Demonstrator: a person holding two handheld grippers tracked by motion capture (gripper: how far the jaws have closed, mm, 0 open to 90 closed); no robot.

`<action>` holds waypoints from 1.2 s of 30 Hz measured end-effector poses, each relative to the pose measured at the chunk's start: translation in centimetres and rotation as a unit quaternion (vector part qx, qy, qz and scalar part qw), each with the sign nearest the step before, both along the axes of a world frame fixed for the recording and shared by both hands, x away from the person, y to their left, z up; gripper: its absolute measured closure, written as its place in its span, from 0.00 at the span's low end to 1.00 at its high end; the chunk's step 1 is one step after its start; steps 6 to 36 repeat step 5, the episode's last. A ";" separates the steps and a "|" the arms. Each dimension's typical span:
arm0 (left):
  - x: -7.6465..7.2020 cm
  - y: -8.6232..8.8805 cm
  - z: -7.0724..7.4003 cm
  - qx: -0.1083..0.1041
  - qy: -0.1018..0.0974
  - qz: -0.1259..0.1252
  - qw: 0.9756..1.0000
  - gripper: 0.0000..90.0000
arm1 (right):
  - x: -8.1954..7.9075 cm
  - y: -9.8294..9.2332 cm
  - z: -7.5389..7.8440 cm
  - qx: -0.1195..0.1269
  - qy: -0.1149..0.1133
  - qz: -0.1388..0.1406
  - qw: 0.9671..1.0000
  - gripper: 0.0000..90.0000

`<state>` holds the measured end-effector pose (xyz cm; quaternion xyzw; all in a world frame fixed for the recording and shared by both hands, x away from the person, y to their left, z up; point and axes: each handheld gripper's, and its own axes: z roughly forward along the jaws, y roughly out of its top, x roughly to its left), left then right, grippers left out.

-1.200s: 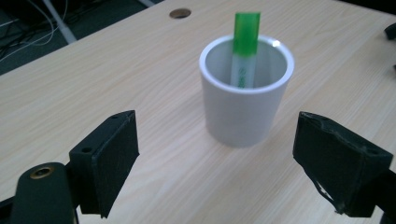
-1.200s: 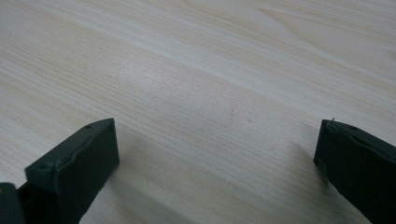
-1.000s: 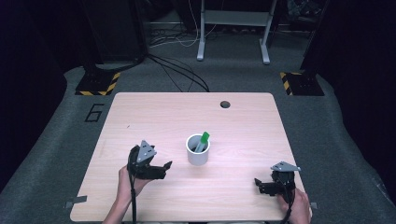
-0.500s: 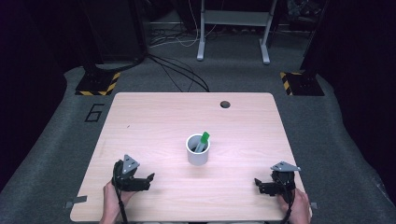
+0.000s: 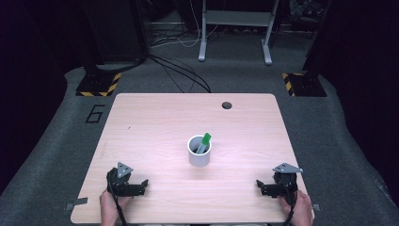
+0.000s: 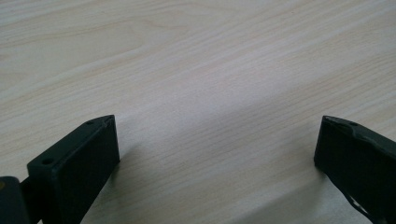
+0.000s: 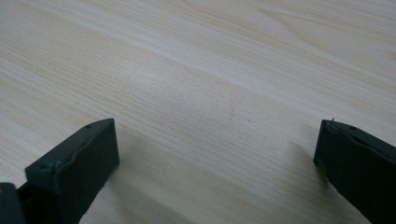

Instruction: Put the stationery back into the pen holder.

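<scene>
Pale wood-grain counter, rectangular, set on grey carpet in a dark room.

Near edge, left: left hand-held gripper, resting low on the counter by the front left corner, held by a hand. Its jaws have just been opening and now stand wide apart, with bare wood between them in the left gripper view.

Near edge, right: right hand-held gripper, likewise low at the front right corner, jaws spread wide, nothing between them; the right gripper view gives bare wood grain.

Centre: white cup, upright, well apart from both grippers and roughly midway between them. It holds a green-capped marker, leaning toward the cup's right rim, cap end up.

Far edge: round cable hole in the counter.

Beyond: black cables on the floor, metal table legs, yellow-and-black striped stand bases.

Status, as judged: marker stowed in cup, both grippers released and parked; little or nothing appears left to do.
</scene>
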<state>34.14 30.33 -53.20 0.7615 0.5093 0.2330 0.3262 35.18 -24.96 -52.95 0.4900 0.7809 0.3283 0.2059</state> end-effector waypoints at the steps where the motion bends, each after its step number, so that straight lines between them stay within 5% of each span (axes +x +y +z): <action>1: 0.0 0.0 0.0 0.000 0.000 0.000 1.000 0.00 | 0.0 0.0 0.0 0.000 0.000 0.000 1.000 0.00; 36: 0.2 0.2 0.0 -0.004 0.008 -0.002 1.000 0.00 | 0.0 0.0 0.0 0.000 0.000 -0.001 1.000 0.00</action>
